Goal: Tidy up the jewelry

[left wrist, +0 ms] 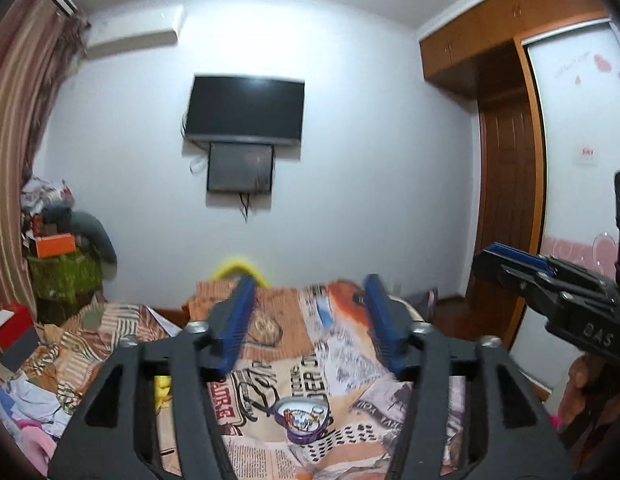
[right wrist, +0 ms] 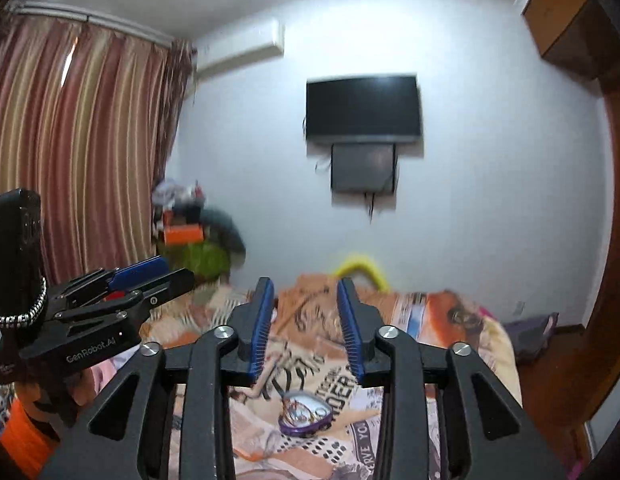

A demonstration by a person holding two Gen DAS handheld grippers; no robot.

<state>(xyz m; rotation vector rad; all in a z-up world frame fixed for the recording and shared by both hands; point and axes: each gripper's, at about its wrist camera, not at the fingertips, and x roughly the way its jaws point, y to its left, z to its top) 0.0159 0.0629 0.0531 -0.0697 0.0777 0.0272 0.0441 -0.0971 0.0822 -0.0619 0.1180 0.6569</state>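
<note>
Both grippers raised over the bed, jaws apart and empty.
The left gripper (left wrist: 310,312) and right gripper (right wrist: 305,320) grasp nothing; the purple heart-shaped jewelry tin (left wrist: 301,420) lies open on the newsprint-patterned bedspread (left wrist: 350,392) below.

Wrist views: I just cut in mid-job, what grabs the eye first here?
Both grippers point level across the bed: the left gripper and the right gripper each stand open with nothing between the blue pads. Below them on the newspaper-print bedspread lies a purple heart-shaped tin, lid off, with jewelry inside. Straight ahead a dark TV hangs on the white wall.
</note>
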